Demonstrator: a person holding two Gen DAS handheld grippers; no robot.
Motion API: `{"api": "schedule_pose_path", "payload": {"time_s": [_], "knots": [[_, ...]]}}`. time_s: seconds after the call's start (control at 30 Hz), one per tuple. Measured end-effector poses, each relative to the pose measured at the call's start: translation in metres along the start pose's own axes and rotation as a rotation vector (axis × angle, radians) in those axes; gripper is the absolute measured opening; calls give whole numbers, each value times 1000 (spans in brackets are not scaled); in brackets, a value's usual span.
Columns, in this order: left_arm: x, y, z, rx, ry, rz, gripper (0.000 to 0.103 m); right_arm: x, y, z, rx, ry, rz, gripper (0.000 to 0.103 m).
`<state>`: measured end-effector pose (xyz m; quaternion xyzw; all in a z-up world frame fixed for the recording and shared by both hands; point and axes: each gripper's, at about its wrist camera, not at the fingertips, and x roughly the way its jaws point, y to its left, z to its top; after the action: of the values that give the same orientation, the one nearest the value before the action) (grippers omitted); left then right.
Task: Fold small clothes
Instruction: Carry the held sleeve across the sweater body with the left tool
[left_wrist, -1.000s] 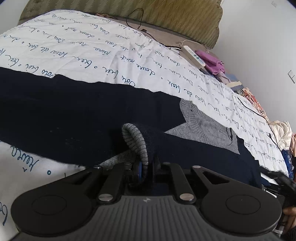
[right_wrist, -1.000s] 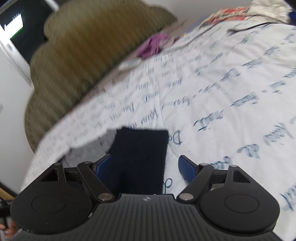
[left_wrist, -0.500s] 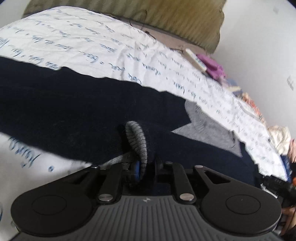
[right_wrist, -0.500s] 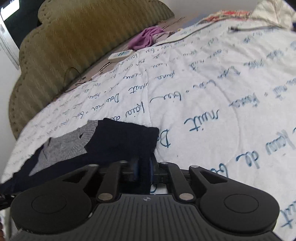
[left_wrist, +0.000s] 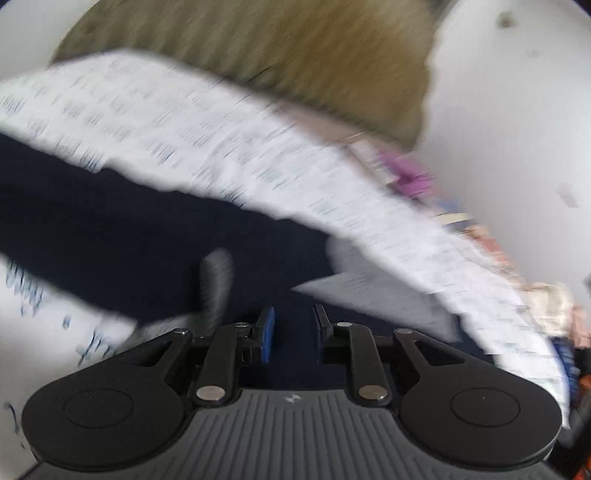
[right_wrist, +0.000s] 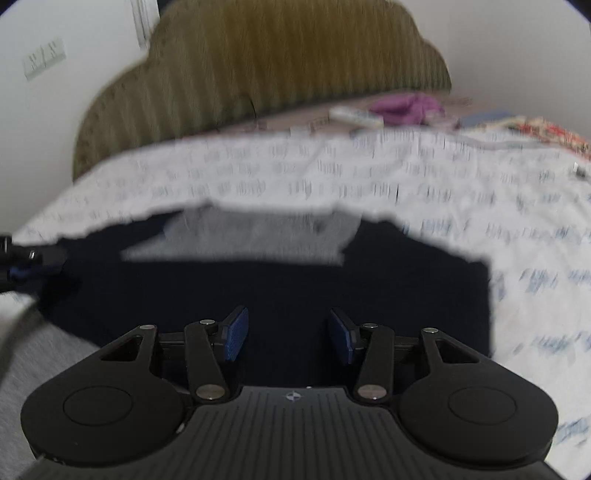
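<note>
A navy sweater with a grey collar panel lies flat on the white bedspread; both views are motion-blurred. My left gripper is open and empty just above the navy cloth, with the grey ribbed cuff standing loose to its left. In the right wrist view the sweater lies below my right gripper, which is open and empty over the navy cloth. The grey panel lies beyond it. The left gripper shows at the left edge there.
The white bedspread with blue script covers the bed. An olive padded headboard stands behind. A remote and purple cloth lie near the headboard. More clothes are piled at the bed's right side.
Both grippers have opened and let go: the left released the grey cuff, the right released the sweater edge. The right view has swung to face the headboard.
</note>
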<state>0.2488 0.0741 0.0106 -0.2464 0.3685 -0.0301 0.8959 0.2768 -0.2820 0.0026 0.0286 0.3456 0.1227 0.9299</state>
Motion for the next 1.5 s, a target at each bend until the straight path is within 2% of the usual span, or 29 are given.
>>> {"api": "schedule_pose_path", "payload": {"time_s": [0.03, 0.07, 0.1, 0.2, 0.27, 0.3, 0.37, 0.43, 0.5, 0.57, 0.6, 0.67, 0.77, 0.9, 0.97, 1.03, 1.07, 1.13, 1.2, 1.27, 1.33, 1.4, 1.5], "knots": [[9, 11, -5, -56, 10, -21, 17, 5, -1, -8, -13, -6, -9, 56], [10, 21, -8, -90, -21, -66, 16, 5, -1, -17, -38, -55, -3, 57], [11, 28, -9, -99, -22, -87, 10, 4, 1, -24, -49, -82, 2, 58], [1, 48, -6, -159, 18, -165, 10, 2, 1, -25, -37, -84, 10, 61], [-21, 68, 2, -222, -5, -198, 10, 2, 0, -27, -35, -84, 23, 63], [-38, 79, 6, -253, -71, -196, 12, 1, 1, -27, -35, -85, 25, 64], [-75, 113, 13, -350, -270, -146, 18, 2, 1, -27, -34, -86, 28, 65], [-107, 162, 22, -548, -446, -54, 30, 2, 1, -27, -33, -87, 33, 68], [-129, 218, 25, -819, -578, 27, 40, 2, 2, -27, -32, -87, 40, 70], [-137, 263, 24, -1026, -629, 24, 40, 2, 3, -27, -34, -86, 44, 72], [-138, 281, 24, -1094, -630, 13, 40, 2, 4, -27, -35, -86, 43, 72], [-137, 304, 27, -1149, -630, 22, 40, 2, 4, -27, -36, -86, 42, 73], [-130, 321, 38, -1133, -615, 12, 40, 1, 4, -27, -33, -87, 44, 73], [-125, 323, 64, -1049, -609, 86, 40, 1, 4, -27, -29, -88, 45, 73], [-125, 320, 74, -980, -592, 152, 39, 1, 4, -27, -28, -88, 46, 74], [-121, 306, 84, -890, -577, 256, 31, 1, 4, -27, -22, -89, 50, 74], [-121, 298, 88, -839, -578, 337, 13, 1, 3, -28, -19, -89, 52, 74], [-118, 280, 101, -685, -561, 487, 10, 1, 3, -28, -13, -90, 56, 75], [-114, 238, 105, -453, -572, 598, 9, 1, 3, -27, -12, -90, 57, 75], [-102, 186, 101, -168, -615, 646, 9, 1, 2, -27, -11, -89, 60, 76], [-91, 134, 83, 129, -657, 631, 9, 2, 2, -27, -12, -88, 63, 77], [-71, 90, 58, 405, -662, 605, 10, 2, 3, -27, -15, -87, 61, 78], [-37, 50, 24, 689, -609, 598, 10, 2, 6, -27, -30, -83, 50, 79]]}}
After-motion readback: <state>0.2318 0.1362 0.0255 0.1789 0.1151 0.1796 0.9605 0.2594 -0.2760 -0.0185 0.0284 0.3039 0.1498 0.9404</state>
